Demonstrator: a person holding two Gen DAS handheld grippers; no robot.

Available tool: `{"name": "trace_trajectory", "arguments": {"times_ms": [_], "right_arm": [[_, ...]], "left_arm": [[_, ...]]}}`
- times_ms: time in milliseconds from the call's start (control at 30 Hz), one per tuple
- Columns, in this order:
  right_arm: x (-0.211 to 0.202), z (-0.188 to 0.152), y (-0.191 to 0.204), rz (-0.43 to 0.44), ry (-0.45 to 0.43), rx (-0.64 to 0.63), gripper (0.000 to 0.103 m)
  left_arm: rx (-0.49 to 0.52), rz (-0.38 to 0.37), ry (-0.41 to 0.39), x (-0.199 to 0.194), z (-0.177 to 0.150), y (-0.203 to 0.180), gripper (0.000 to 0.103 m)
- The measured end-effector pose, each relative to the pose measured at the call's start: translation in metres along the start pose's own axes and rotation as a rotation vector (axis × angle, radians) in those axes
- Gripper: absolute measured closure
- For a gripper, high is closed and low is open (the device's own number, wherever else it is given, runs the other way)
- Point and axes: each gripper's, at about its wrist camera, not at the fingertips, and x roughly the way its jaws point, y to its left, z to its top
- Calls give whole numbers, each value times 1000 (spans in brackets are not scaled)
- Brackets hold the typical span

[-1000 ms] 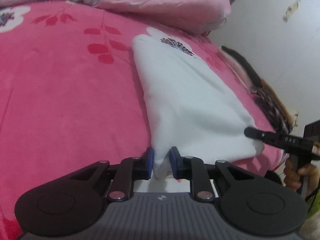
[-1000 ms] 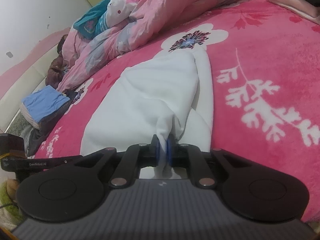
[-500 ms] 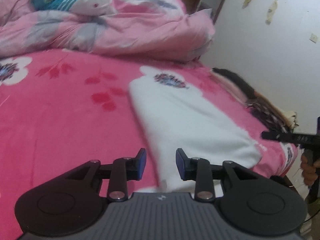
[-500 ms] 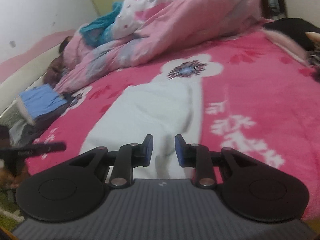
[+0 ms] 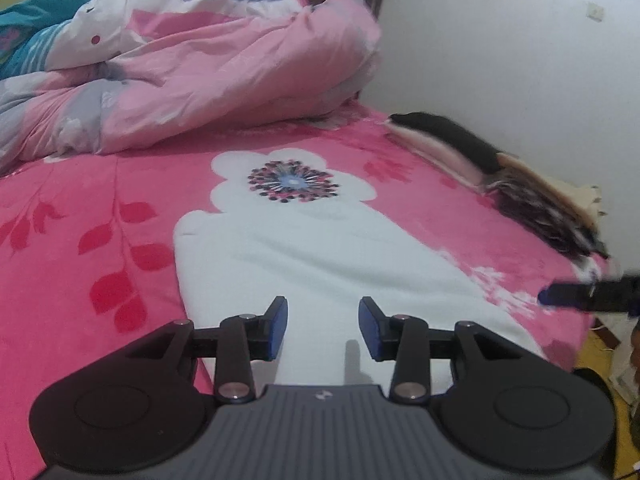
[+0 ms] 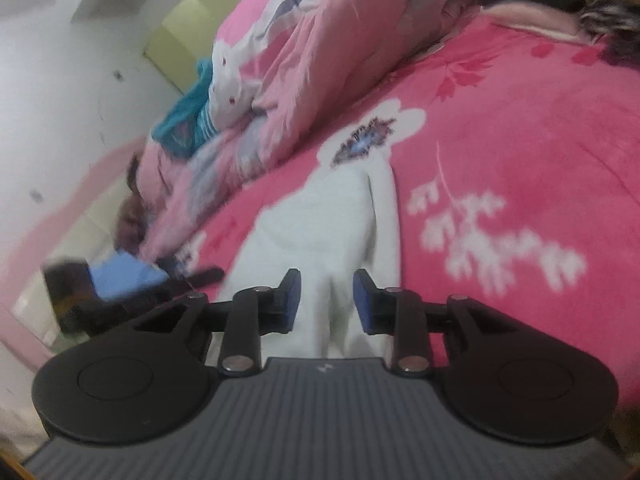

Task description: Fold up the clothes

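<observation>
A white garment [image 5: 320,256] lies flat and folded lengthwise on the pink floral bedspread [image 5: 80,208]. My left gripper [image 5: 322,327] hovers over its near end, jaws opening, with nothing pressed between the blue pads. In the right wrist view the same white garment [image 6: 320,232] stretches away from my right gripper [image 6: 325,300], whose jaws are also opening and hold nothing. The tip of the right gripper [image 5: 576,294] shows at the right edge of the left wrist view.
A crumpled pink quilt [image 5: 192,68] is heaped at the head of the bed. Dark and striped clothes [image 5: 500,176] lie along the wall side. A blue folded item [image 6: 120,276] sits off the bed's left side in the right wrist view.
Both grippers let go of the white garment's near edge, opened and drew back upward. The garment dropped flat on the bed. Both cameras rolled and now see more of the quilt.
</observation>
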Motion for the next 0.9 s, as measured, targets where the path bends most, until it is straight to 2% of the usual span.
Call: {"name": "trace_trajectory", "arguments": {"times_ms": [67, 167, 267, 433, 467, 533, 600, 767, 833, 900], "right_arm": [[24, 24, -11, 47, 28, 31, 62], [71, 55, -21, 68, 115, 33, 60], [118, 77, -28, 48, 189, 7, 60], [173, 91, -36, 17, 267, -52, 62], [178, 91, -35, 24, 273, -65, 64], [180, 91, -27, 26, 261, -112, 90], [174, 88, -14, 27, 220, -185, 95], [154, 60, 44, 6, 102, -502, 96], [153, 47, 61, 17, 100, -586, 96], [157, 35, 73, 51, 139, -623, 96]], "left_arm": [[-20, 22, 16, 11, -1, 3, 62], [-67, 19, 26, 19, -8, 14, 63], [-96, -2, 7, 19, -16, 23, 63], [-102, -28, -27, 18, -22, 31, 63], [-108, -32, -30, 18, -23, 33, 63], [-119, -37, -37, 18, -23, 36, 63], [-128, -39, -47, 16, -21, 37, 63], [-208, -89, -76, 12, -14, 48, 61], [-267, -130, -80, 12, -10, 54, 60], [-308, -167, -89, 10, -5, 57, 58]]}}
